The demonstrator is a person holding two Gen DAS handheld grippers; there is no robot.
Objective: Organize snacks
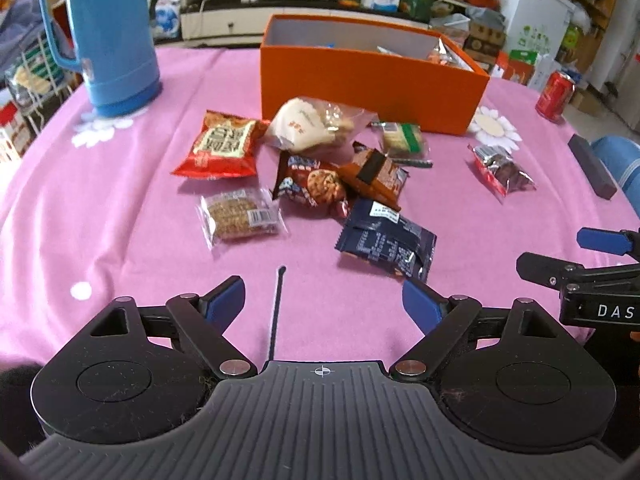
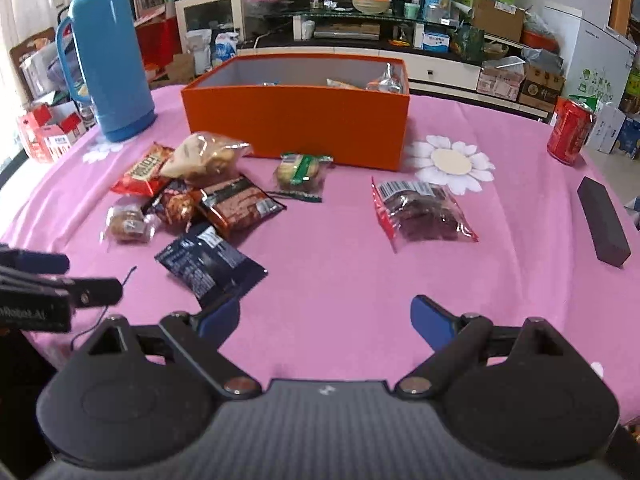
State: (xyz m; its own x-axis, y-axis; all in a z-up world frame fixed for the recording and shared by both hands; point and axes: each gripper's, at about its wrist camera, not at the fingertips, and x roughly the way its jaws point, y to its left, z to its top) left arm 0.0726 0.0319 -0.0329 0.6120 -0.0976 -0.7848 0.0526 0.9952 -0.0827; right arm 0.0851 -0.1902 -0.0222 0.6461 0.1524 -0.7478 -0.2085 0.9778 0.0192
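Spreading wide under pink cloth, desk (image 2: 340, 280) bearing everything. Behind, orange box (image 2: 296, 120) open-topped, a few packets inside. Left of it, blue flask (image 2: 108, 60) upright. Red can (image 2: 570, 132) upright far right. Heaped just before the box, snack packets (image 1: 312, 168), touching and overlapping; navy packet (image 1: 386, 240) nearest; one clear-and-red packet (image 2: 424, 212) well apart to the right. Left tongs (image 1: 324, 304) apart, empty, above bare cloth. Right tongs (image 2: 326, 320) apart, empty likewise.

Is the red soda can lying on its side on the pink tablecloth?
No, the red soda can stands upright on the pink tablecloth, to the right of the orange box.
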